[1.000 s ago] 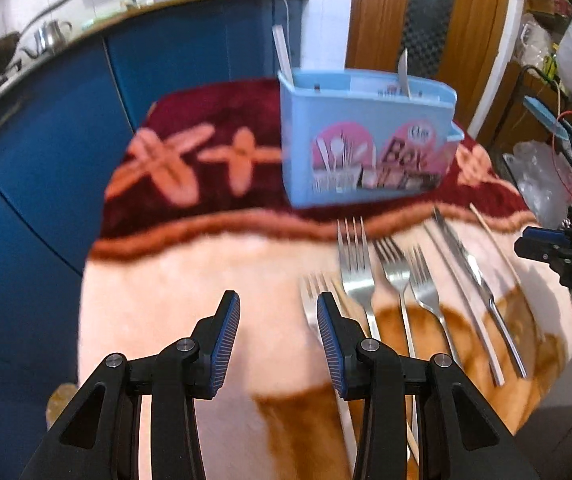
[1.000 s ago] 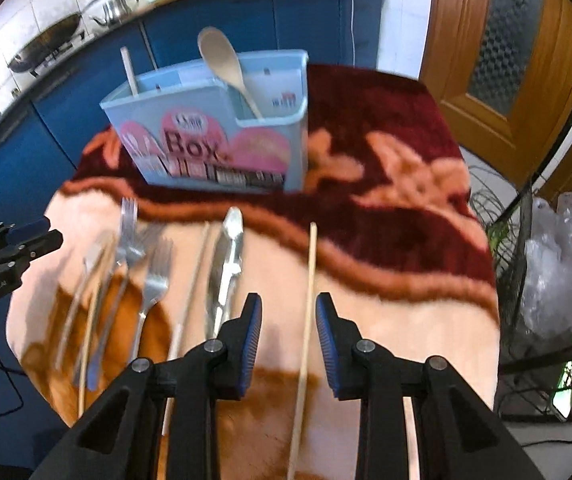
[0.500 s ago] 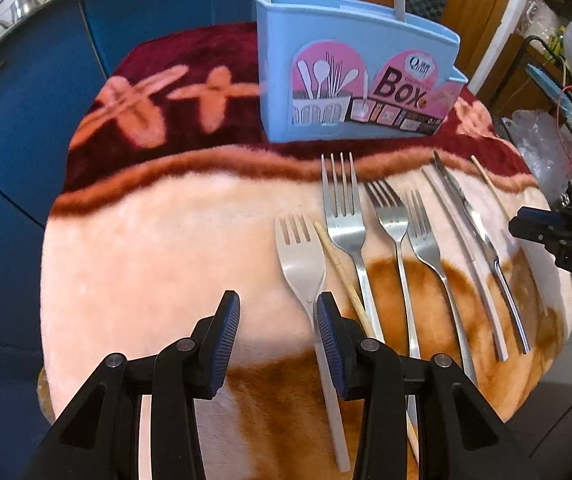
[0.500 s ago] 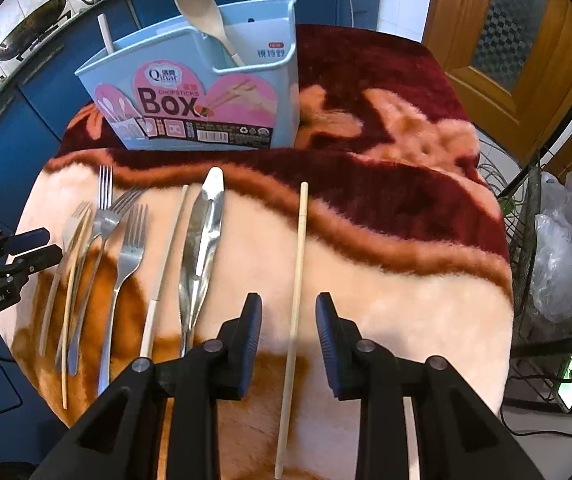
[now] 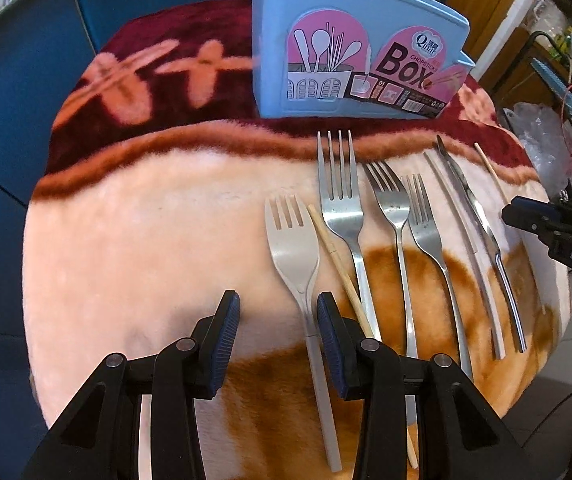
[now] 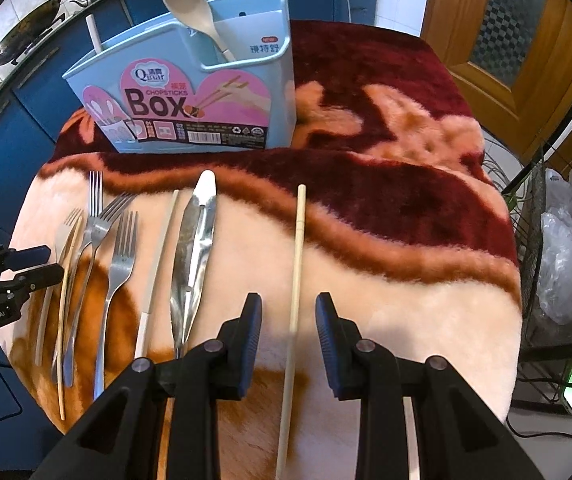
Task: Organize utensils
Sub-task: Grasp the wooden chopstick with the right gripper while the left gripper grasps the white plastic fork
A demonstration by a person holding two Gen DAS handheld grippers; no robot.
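Both my grippers hang released: left gripper [image 5: 278, 314] beside the pale fork [image 5: 292, 240]; right gripper [image 6: 289, 314] straddling a chopstick [image 6: 296, 264]; the blue holder [image 6: 206, 92] reads "Chopsticks Box".

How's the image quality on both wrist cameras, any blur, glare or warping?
Left wrist: forks sharp, blanket's far edge smeared, box bowed by the fisheye. Right wrist: sharp throughout, glare on the knife, door curved, corners black.
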